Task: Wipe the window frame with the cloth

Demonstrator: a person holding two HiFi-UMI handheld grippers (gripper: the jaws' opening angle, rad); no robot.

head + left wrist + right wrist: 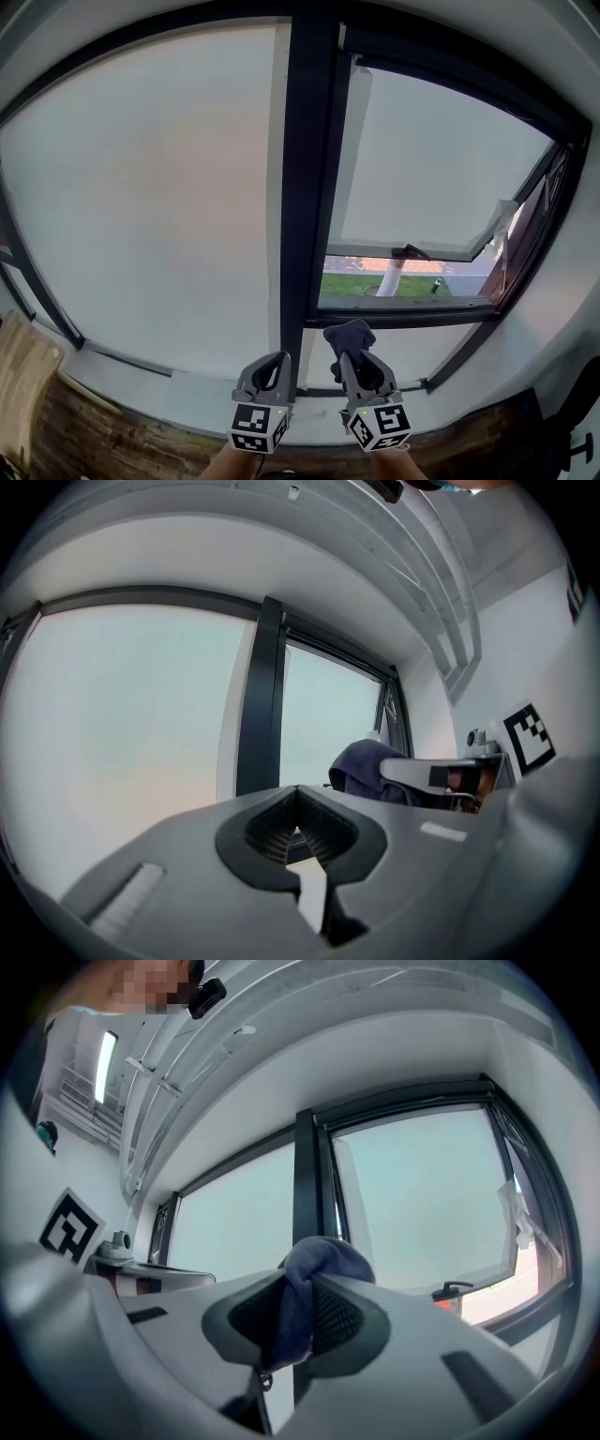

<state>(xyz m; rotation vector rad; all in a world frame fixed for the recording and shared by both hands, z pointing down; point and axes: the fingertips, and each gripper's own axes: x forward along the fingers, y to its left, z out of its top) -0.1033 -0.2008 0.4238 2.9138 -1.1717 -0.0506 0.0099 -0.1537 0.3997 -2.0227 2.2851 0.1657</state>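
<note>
A dark blue cloth (349, 335) is bunched up between the jaws of my right gripper (348, 356), which is shut on it. The gripper is held just below the lower rail of the dark window frame (306, 187), right of its vertical post. In the right gripper view the cloth (314, 1269) bulges out over the pads in front of the post (307, 1176). My left gripper (274, 364) hangs beside it on the left, at the foot of the post. Its jaws are shut and hold nothing (298, 832). From there the cloth (364, 766) shows to the right.
The right sash (441, 253) is swung open outward, with a black handle (409, 251) on its lower rail and grass beyond. A light sill (169, 389) runs under the glass. Below it are a dark wood strip (112, 441) and a pale wooden piece (19, 366) at the left.
</note>
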